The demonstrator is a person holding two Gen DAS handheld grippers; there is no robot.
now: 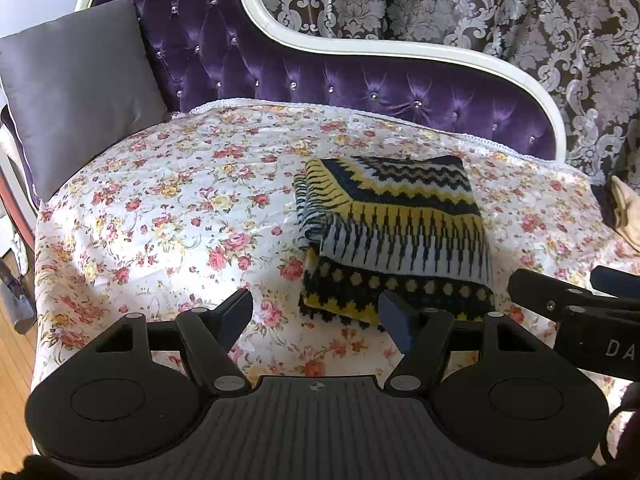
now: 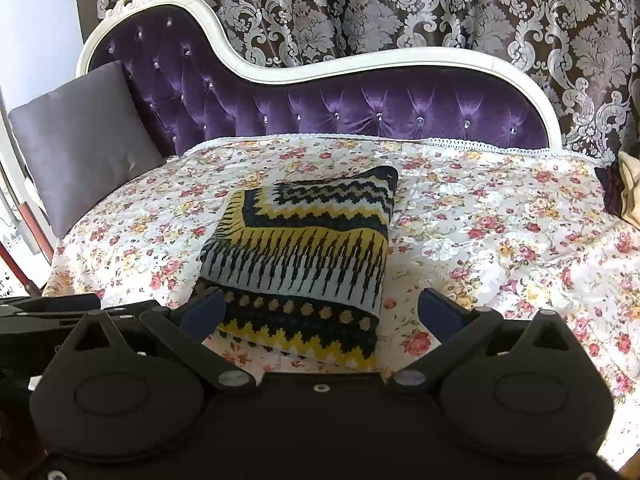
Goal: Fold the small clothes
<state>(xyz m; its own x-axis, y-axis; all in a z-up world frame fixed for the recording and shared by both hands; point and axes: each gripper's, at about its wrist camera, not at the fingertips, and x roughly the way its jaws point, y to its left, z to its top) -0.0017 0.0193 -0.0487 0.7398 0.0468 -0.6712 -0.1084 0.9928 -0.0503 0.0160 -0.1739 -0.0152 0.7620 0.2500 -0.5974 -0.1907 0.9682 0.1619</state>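
A grey cushion leans at the left end of the purple sofa, and a tan cloth lies at the right edge. The folded knit rests on the floral cover. My left gripper and right gripper hover angled down at its near edge, both spread apart and holding nothing.

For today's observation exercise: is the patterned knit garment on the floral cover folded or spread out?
Folded. The knit garment lies as a compact rectangle on the floral cover, with stacked layers showing at its left edge.
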